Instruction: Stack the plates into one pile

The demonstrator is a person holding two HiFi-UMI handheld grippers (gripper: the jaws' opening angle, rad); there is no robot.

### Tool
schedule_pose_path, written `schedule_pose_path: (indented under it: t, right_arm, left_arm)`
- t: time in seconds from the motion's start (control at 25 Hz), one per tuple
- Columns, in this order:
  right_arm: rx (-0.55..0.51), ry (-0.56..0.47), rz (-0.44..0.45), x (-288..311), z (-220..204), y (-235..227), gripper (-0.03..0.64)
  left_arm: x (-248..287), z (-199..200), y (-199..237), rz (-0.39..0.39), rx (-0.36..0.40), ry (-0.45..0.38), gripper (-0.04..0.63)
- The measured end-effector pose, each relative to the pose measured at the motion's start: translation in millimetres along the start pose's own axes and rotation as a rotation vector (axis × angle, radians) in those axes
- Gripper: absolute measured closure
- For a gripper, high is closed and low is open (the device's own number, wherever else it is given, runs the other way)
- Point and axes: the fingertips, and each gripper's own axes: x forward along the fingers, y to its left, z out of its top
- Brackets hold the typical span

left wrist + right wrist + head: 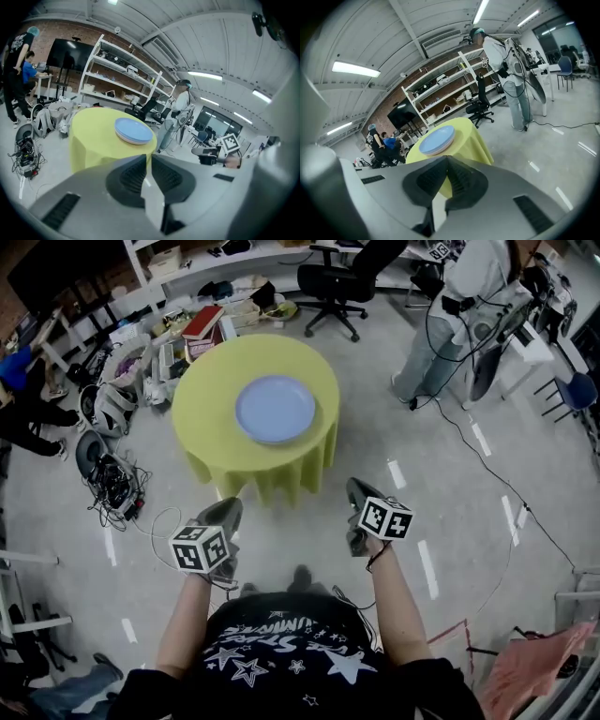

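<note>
A pile of light-blue plates [275,409] lies in the middle of a round table with a yellow cloth [211,418]. The pile also shows in the left gripper view, plates [134,130], and in the right gripper view, plates [437,139]. Both grippers hang over the floor on the near side of the table, well short of it. My left gripper [230,509] [148,161] is all but closed, a thin slit between its tips, with nothing in it. My right gripper [356,487] [446,159] is shut and empty.
A person [459,315] stands beyond the table at the right, with cables trailing on the floor. An office chair [337,282] is behind the table. Bags, boxes and cables [112,474] crowd the floor at the left. A pink cloth [544,667] hangs at the lower right.
</note>
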Motion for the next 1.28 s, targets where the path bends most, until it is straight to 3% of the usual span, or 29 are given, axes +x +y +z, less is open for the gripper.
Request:
schedule_pose_path:
  t: [0.6, 1.28]
  right_arm:
    - [-0.066, -0.088, -0.070, -13, -22, 104, 0.601]
    - [-0.054, -0.129, -0.162, -65, -86, 167, 0.603]
  left_arm:
    - [-52, 7, 46, -0.140, 0.062, 0.011, 0.551]
    - [-121, -12, 64, -0.249, 0.100, 0.009, 0.551]
